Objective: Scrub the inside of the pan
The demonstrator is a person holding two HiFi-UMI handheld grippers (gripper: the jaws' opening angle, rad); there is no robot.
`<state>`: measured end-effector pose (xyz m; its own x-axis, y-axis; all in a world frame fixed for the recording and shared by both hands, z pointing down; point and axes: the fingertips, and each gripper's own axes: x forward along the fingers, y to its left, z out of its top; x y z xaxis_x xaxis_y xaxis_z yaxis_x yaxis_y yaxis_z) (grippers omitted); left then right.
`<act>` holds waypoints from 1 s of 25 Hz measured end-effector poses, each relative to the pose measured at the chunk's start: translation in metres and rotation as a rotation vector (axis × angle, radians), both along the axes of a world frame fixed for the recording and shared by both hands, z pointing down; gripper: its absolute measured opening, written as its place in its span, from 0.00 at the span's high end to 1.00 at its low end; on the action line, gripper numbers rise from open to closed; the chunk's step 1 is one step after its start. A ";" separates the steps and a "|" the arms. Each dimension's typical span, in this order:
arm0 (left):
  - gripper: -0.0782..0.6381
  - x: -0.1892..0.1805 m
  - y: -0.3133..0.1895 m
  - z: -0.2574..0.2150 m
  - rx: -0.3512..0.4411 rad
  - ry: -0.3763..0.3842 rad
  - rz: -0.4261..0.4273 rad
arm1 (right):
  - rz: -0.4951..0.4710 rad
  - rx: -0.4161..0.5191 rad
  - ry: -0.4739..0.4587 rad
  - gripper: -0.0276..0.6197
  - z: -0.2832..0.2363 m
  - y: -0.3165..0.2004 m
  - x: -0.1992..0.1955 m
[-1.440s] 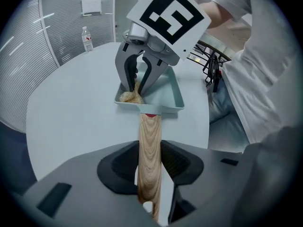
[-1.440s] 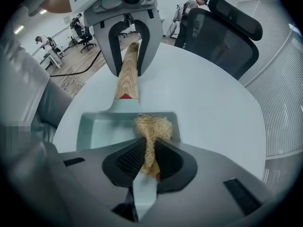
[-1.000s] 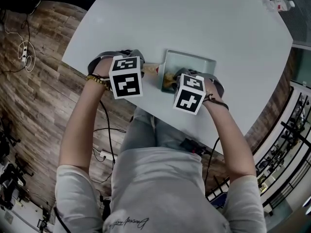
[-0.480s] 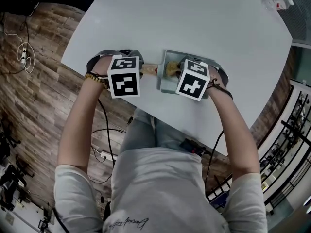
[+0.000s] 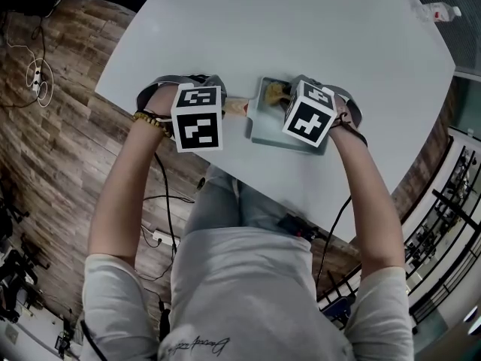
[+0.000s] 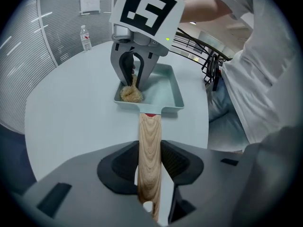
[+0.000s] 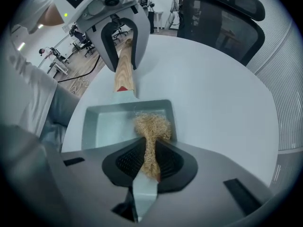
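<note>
Seen from above, one pale round table (image 5: 323,28) fills the frame. One rectangular pan (image 5: 272,130) lies near the edge closest to you, its wooden handle (image 5: 237,108) pointing to nine o'clock. Your left gripper (image 6: 150,165) has its jaws clamped on that handle. Your right gripper (image 7: 150,162) points straight down and pinches one tan, fibrous scrubber (image 7: 152,126). Its tuft rests in the pan's eleven o'clock corner, beside the handle end.

To scrub well, keep the handle clamped so the pan cannot slide. Press the tuft flat on the pan floor and work in overlapping strokes toward five o'clock. Push into each corner and up the walls. Keep the jaw tips clear of the metal.

Count: two grippers, one pan, one scrubber, and one bottle (image 5: 440,10) at the table's far edge, near one o'clock.
</note>
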<state>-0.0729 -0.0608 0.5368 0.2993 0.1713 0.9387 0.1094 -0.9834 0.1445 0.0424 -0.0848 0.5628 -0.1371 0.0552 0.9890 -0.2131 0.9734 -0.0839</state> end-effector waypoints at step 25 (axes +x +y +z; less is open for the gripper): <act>0.68 -0.002 0.002 0.002 -0.005 -0.047 0.031 | -0.066 -0.167 0.010 0.84 -0.001 0.074 0.012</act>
<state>-0.0750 -0.0592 0.5389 0.2493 0.1847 0.9507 0.1323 -0.9789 0.1555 0.0542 -0.0105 0.5620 -0.1185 0.2276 0.9665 -0.1512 0.9579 -0.2441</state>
